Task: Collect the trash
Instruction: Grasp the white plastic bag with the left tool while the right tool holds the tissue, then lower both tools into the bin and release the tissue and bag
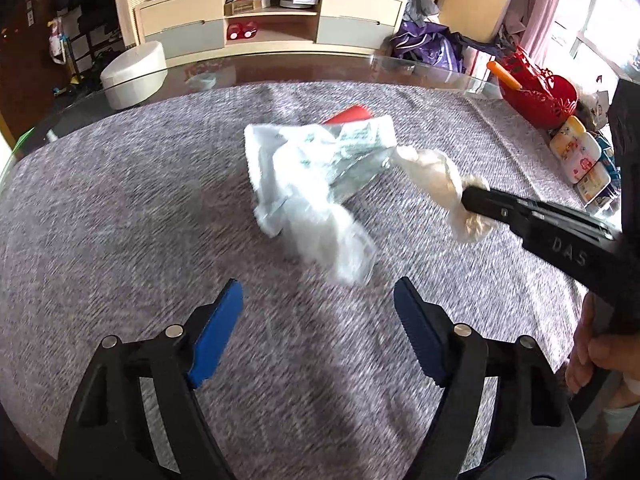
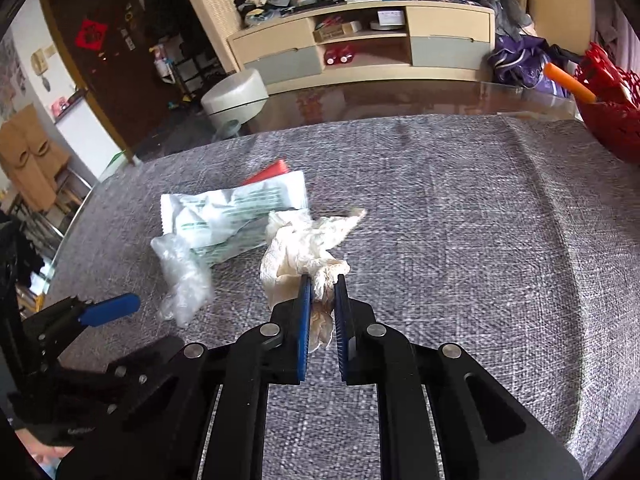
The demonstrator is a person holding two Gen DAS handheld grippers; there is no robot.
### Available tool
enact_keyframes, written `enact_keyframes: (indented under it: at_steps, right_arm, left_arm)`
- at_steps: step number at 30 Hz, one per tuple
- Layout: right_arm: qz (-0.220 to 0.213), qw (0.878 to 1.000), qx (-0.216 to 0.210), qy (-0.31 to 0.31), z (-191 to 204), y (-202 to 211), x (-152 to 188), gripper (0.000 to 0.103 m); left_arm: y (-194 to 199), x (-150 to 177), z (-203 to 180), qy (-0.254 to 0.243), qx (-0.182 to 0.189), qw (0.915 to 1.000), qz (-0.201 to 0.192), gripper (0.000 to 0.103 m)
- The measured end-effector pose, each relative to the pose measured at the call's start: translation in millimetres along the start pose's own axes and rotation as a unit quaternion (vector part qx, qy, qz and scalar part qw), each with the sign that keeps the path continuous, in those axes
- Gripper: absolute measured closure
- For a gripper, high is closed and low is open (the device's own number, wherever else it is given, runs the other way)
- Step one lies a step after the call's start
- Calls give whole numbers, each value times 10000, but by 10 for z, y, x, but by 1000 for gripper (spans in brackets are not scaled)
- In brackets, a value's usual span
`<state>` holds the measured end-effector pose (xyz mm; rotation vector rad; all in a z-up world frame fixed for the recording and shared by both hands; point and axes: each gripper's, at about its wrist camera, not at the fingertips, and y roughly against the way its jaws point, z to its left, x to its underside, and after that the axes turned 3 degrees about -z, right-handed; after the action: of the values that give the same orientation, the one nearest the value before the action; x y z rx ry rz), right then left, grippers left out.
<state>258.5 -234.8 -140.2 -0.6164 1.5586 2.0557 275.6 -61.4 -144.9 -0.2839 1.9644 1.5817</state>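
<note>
My right gripper [image 2: 323,280] is shut on a crumpled cream tissue [image 2: 304,244], also in the left wrist view [image 1: 436,184], where the right gripper [image 1: 470,200] reaches in from the right. Beside the tissue lie a white-green plastic wrapper [image 2: 232,216] [image 1: 320,152], a clear crumpled plastic film [image 2: 182,280] [image 1: 340,240] and a red piece [image 2: 268,172] [image 1: 348,114] under the wrapper. My left gripper [image 1: 318,300] is open and empty, just in front of the film; it shows at the lower left of the right wrist view [image 2: 108,308].
Everything lies on a grey woven cloth [image 1: 120,220] over a glass table. A red basket [image 1: 540,96] and small bottles [image 1: 576,152] stand at the right edge. A white round stool [image 1: 134,74] and a cabinet [image 1: 272,20] are beyond the table.
</note>
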Motion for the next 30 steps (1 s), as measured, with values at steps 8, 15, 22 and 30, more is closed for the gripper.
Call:
enact_keyframes:
  at_steps: [8,15,22,30]
  right_arm:
    - [95,9999,-68,40,4,8,54,90]
    - [23,9998,-114,175,125,229,118,90]
    - [-242,9989,-211,341,309,735,252,90]
    - [-511,9973,-290,443,504,1302,488,90]
  left_arm:
    - [-144,-92,-42,-28,129,9999,75,94]
    - [177,-16,-64,-95,-4,9998,-170,99]
    - [725,155,-147,-183,-94,9989,-430,99]
    - [1403,542,-286,-204,-6,9973,-701,99]
